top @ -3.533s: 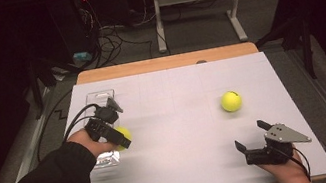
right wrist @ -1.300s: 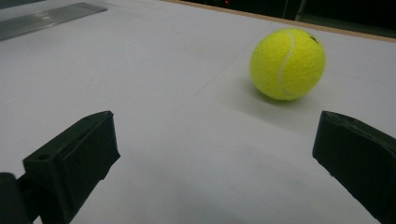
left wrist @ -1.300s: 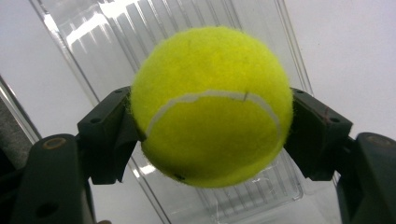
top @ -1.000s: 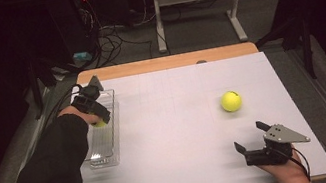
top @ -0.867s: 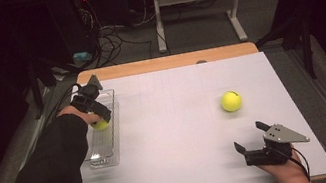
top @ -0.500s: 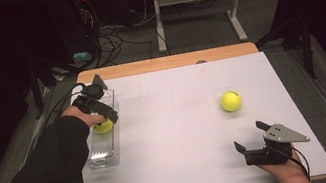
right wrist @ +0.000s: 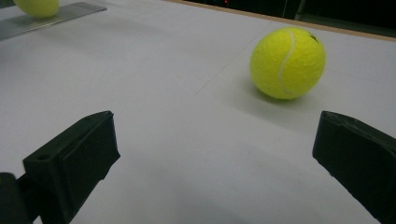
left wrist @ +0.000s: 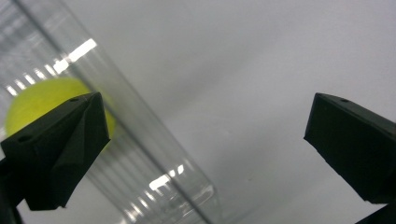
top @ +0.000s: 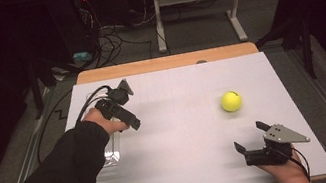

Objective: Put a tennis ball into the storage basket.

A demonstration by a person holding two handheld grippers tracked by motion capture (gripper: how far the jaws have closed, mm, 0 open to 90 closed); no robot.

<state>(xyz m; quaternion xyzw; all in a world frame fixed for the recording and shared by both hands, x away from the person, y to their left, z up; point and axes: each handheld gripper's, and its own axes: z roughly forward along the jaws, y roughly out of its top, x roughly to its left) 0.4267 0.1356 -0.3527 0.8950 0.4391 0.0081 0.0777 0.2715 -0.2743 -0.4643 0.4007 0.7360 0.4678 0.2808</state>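
Balls: two yellow felt tennis balls; one (left wrist: 44, 102) lies in the clear plastic tray (top: 111, 154), the other (top: 231, 101) on bare white table (top: 183, 133), well right of the tray.
My left gripper (left wrist: 201, 144): jaws wide, empty, just beside the tray.
My right gripper (right wrist: 212, 163): jaws wide, empty, far right of the tray.
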